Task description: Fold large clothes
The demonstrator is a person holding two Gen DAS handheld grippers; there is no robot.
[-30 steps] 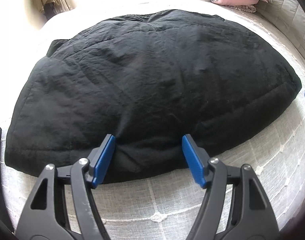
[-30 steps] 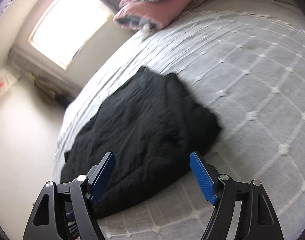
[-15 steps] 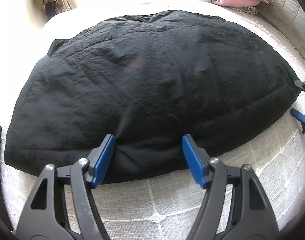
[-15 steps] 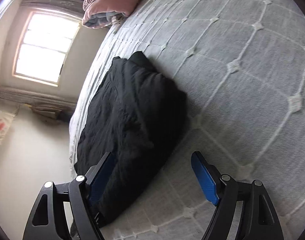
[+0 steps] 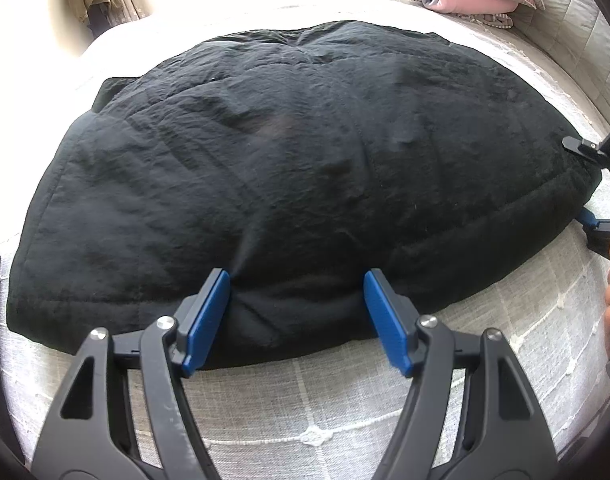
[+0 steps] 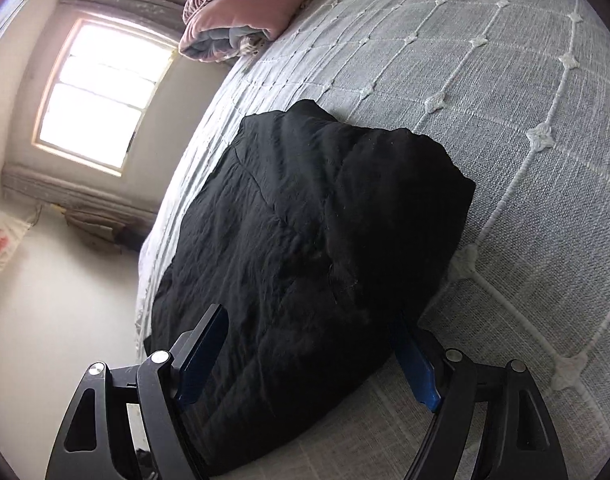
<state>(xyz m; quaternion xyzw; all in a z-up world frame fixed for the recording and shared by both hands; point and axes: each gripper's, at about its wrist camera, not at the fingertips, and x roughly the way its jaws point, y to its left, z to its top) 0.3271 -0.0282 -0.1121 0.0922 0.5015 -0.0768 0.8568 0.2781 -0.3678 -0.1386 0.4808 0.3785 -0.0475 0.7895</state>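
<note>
Black padded garment [image 5: 305, 168] between both grippers' spread jaws, left gripper [image 5: 297, 316], right gripper [image 6: 309, 352]; pink bedding [image 6: 241, 12] beyond.

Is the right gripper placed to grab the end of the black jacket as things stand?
Probably yes: the right gripper has open jaws straddling the end of the black jacket, with nothing between on the bedspread.

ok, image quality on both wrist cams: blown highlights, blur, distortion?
Left wrist view: the pale wall behind the bed is blown out to white, yet the black padded quilted jacket stays sharp, seams readable. Right wrist view: the bright window clips; the jacket is crushed almost to plain black. Both: strong fisheye bending and dark corners.
</note>
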